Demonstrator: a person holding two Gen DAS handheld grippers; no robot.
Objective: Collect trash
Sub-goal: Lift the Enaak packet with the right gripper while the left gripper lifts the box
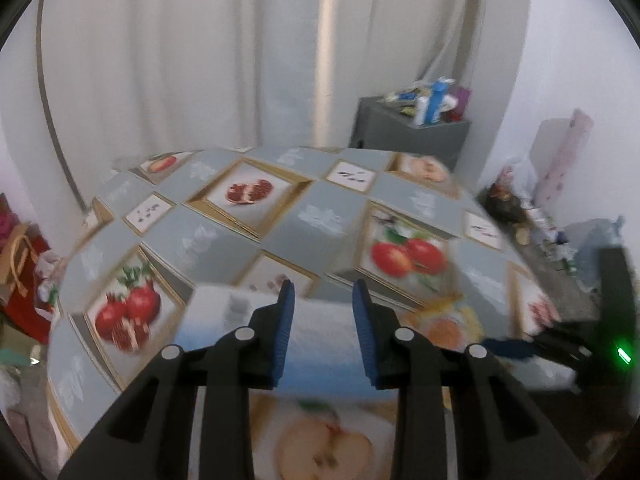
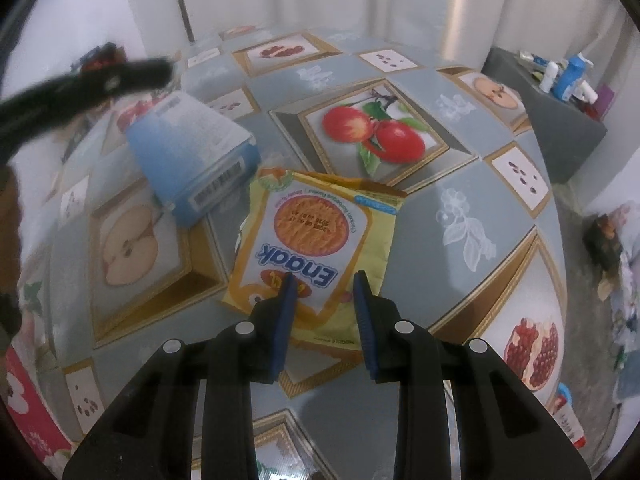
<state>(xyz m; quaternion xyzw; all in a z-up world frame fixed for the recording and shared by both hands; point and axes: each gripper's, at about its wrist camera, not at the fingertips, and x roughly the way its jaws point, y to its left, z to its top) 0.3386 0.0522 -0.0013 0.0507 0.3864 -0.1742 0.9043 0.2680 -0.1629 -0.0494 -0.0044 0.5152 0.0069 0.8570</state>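
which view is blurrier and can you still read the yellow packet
Left wrist view: heavily motion-smeared, the blue box and yellow packet are soft blobs, no print legible. Right wrist view: much sharper, "Enaak" reads upside down on the packet; the left gripper at the edge is smeared. Both bulge with fisheye.

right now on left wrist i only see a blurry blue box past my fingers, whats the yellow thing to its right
Observer: A yellow Enaak snack packet, lying flat on the fruit-print tablecloth.
Operator: is my other hand on it
Observer: The right gripper is over the packet's near edge, jaws apart, not pinching it.
Operator: any label on the blue one
Observer: The blue box has a barcode on the side nearest the packet.
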